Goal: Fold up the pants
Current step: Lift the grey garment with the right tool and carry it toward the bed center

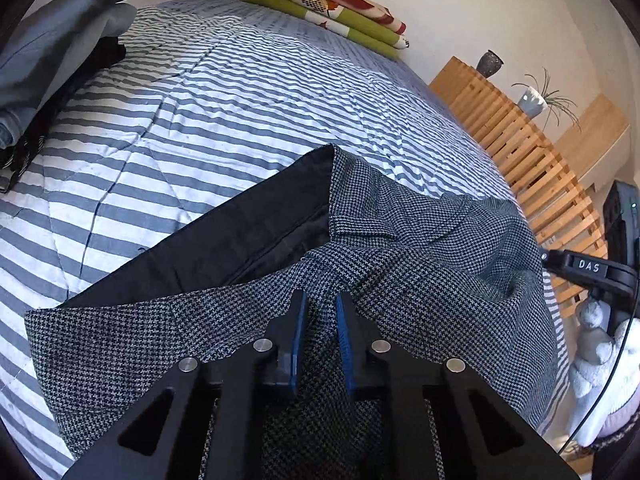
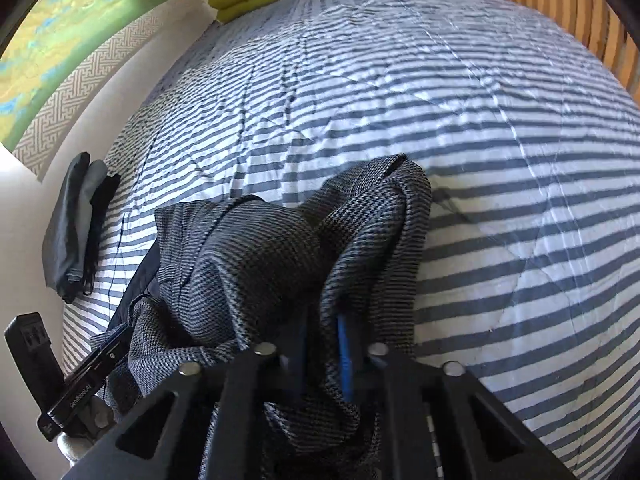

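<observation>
Houndstooth pants (image 1: 420, 248) in grey and black lie bunched on the striped bed (image 1: 224, 92), black lining turned out along one edge. Left gripper (image 1: 321, 320) has its blue-padded fingers (image 1: 301, 320) nearly closed, pinching a fold of cloth. Right gripper (image 2: 322, 344) is clamped tight on fabric draped over its fingers (image 2: 345, 354).

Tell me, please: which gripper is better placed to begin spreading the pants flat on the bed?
Probably the left gripper. It pinches the pants where they already lie fairly flat, lining exposed, with open striped bedspread ahead. The right gripper is buried in a bunched, raised fold.
</observation>
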Tool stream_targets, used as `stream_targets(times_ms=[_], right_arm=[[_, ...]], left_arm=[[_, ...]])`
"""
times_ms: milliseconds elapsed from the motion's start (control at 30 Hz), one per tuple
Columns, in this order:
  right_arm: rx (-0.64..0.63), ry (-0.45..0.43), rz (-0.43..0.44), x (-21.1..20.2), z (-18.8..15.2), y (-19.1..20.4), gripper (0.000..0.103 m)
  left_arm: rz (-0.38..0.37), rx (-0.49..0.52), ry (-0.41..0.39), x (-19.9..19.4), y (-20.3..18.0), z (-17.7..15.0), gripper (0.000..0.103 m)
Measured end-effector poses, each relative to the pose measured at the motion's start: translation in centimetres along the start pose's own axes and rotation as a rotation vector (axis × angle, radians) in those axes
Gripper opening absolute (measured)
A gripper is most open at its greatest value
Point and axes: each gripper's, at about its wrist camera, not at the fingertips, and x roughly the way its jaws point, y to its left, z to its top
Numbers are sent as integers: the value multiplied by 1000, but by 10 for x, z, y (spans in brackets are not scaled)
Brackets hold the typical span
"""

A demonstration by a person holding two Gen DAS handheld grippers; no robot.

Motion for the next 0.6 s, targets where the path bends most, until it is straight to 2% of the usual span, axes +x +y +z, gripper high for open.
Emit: stream_targets(times_ms=[133,267,333,400,433,467,533,600], right_arm=[[-152,-152,-121,-52,15,40,3],[-282,-363,-297,-114,27,71,2],[-273,-378,-373,-121,32,69,2],[-254,-272,-450,-104,38,55,5],[-252,-196,-460,-91,40,46,7],[-240,-147,-484,-81,42,38,13],[-215,-151,-533,-77,44,27,21],[-215,-175,-524,-79,46,27,34]], left_arm=[[-20,-11,-27,-26,10,-3,10],[-35,-32,-56,-49,20,-8,9],[-23,-39,-67,-60,27,-13,10],[18,-48,-70,-71,38,-17,35],[44,-52,-81,-80,44,-20,59],[68,-56,-102,-90,50,-24,69],[132,-44,-138,-107,63,-31,69],[178,-46,-143,-121,77,-39,74]])
